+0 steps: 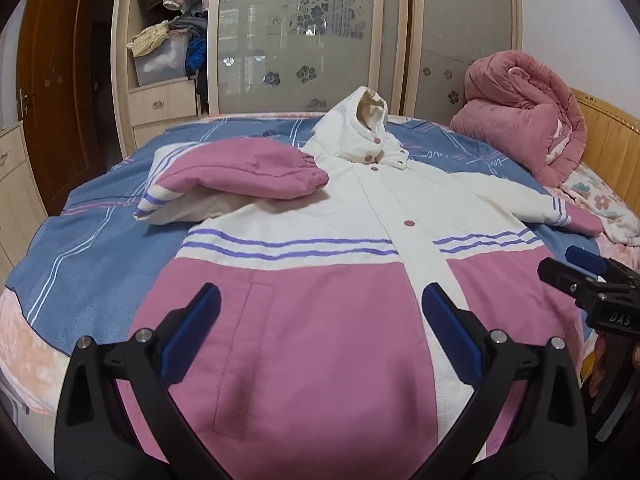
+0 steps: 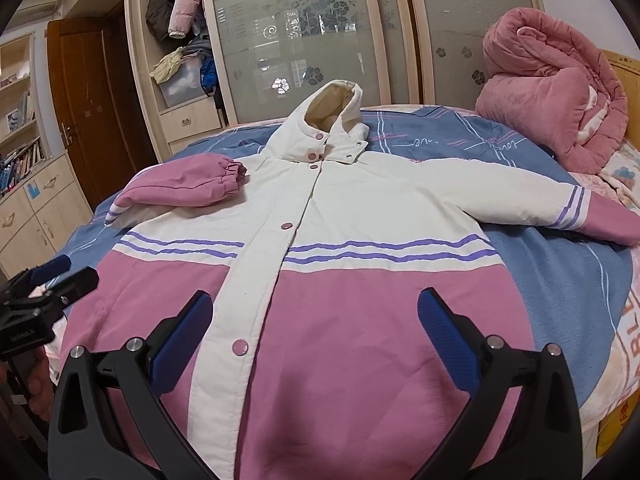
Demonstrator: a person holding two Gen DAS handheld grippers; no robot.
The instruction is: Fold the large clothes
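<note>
A pink and white hooded jacket (image 1: pixel 320 280) lies face up on the bed, hood (image 1: pixel 360 120) at the far end; it also shows in the right wrist view (image 2: pixel 340 280). Its left sleeve (image 1: pixel 248 172) is folded in over the chest, and its right sleeve (image 2: pixel 540 204) lies stretched out to the right. My left gripper (image 1: pixel 320 312) is open and empty above the hem's left half. My right gripper (image 2: pixel 316 316) is open and empty above the hem's right half. Each gripper shows at the other view's edge, the right one (image 1: pixel 576 268) and the left one (image 2: pixel 60 272).
The bed has a blue striped cover (image 1: pixel 100 240). A rolled pink quilt (image 1: pixel 524 112) sits at the far right by the wooden headboard (image 1: pixel 612 136). A wardrobe with glass doors (image 1: pixel 296 32) stands behind the bed, and a brown door (image 1: pixel 56 80) is at the left.
</note>
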